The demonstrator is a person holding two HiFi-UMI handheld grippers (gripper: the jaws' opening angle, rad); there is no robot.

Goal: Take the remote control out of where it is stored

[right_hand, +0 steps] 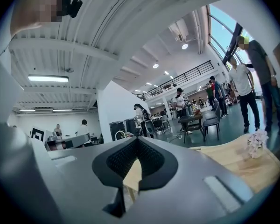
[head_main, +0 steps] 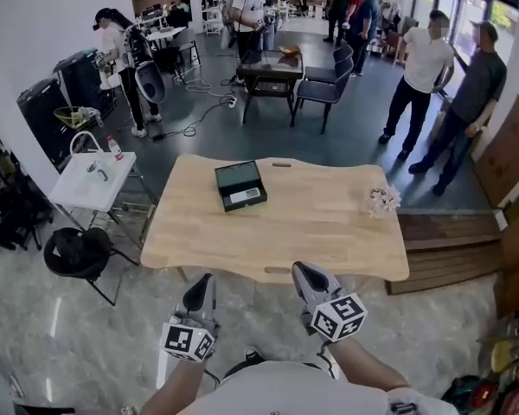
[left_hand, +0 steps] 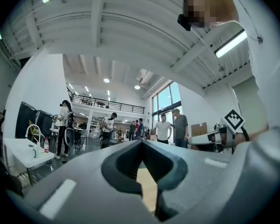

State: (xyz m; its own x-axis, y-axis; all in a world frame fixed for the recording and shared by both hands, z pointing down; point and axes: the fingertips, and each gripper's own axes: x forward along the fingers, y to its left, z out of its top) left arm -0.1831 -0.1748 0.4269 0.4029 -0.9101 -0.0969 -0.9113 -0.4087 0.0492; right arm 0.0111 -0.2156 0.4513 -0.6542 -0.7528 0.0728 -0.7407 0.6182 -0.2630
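Observation:
An open dark box [head_main: 240,184] lies on the wooden table [head_main: 320,232], left of its middle. A pale, flat remote control [head_main: 243,195] rests in the box's near half. Both grippers hover short of the table's near edge, well apart from the box. My left gripper [head_main: 206,282] is shut and empty, with its jaw tips meeting [left_hand: 141,142]. My right gripper [head_main: 301,271] is shut too, with nothing between its fingers [right_hand: 137,139]. Neither gripper view shows the box; only a strip of tabletop [right_hand: 233,160] appears past the jaws.
A small white flower bunch [head_main: 383,200] sits near the table's right edge. A white folding table [head_main: 91,180] and a black stool [head_main: 78,251] stand to the left. Wooden pallets [head_main: 450,240] lie to the right. Several people, a black table and chairs [head_main: 272,72] are beyond.

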